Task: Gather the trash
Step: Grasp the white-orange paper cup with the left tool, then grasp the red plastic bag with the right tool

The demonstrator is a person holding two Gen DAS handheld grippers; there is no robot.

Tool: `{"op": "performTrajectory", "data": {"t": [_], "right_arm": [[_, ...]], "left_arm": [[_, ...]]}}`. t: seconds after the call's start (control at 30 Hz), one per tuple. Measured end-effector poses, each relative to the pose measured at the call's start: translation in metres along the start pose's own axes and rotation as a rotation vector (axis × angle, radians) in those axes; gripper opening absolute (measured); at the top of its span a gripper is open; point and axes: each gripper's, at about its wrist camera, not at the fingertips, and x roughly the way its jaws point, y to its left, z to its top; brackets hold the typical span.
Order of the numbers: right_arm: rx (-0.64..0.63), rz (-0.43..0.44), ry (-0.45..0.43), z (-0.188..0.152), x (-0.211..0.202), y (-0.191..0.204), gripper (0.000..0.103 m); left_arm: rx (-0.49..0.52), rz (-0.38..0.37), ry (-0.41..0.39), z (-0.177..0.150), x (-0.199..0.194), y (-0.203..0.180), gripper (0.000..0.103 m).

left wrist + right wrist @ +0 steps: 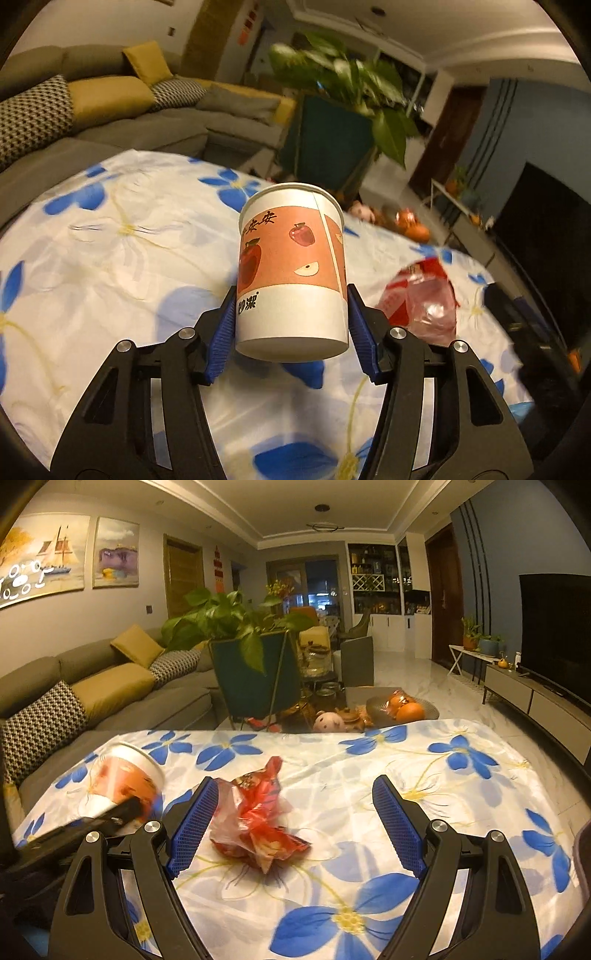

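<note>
On the tabletop (369, 775), which is wearing a white cloth with blue flowers, a crumpled red and clear plastic wrapper (258, 819) is lying between the 2 blue pads of the right tool (295, 823). That tool is standing spread wide, its left pad just beside the wrapper and its right pad well apart from it (nothing is being pinched there).

The left tool (291, 321) is pinching a paper cup (291, 269) at its lower white band, 1 ribbed blue pad pressing on each side. The cup is sitting roughly upright, tilting a little, with its base clear of the cloth and its orange apple print facing the camera. In the right wrist view the same cup (125, 779) is showing blurred at the far left, leaning, with the dark tool across its lower part.

In the left wrist view the wrapper (421, 299) is lying to the right of the cup, apart from it. Beyond the tabletop a grey sofa (110, 694) with yellow cushions and a leafy plant (229, 620) are standing.
</note>
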Motion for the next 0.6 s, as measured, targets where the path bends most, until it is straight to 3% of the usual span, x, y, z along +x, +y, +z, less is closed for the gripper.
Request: {"op": "performTrajectory", "data": {"t": [0.2, 0.3, 0.43, 0.53, 0.6], "right_arm": [[-0.023, 0.009, 0.051, -0.002, 0.025, 0.02, 0.083], [-0.053, 0.001, 0.102, -0.006, 0.038, 0.028, 0.076], [-0.071, 0.001, 0.138, -0.013, 0.045, 0.03, 0.061], [-0.076, 0.004, 0.13, -0.014, 0.043, 0.03, 0.044], [-0.082, 0.007, 0.134, -0.015, 0.044, 0.031, 0.04]], "left_arm": [[-0.066, 0.057, -0.101, 0.004, -0.03, 0.018, 0.055], [-0.097, 0.051, -0.116, 0.004, -0.031, 0.024, 0.055], [-0.1, 0.046, -0.11, 0.002, -0.029, 0.024, 0.055], [-0.096, 0.049, -0.11, 0.001, -0.029, 0.024, 0.055], [-0.091, 0.05, -0.112, 0.001, -0.029, 0.024, 0.055]]}}
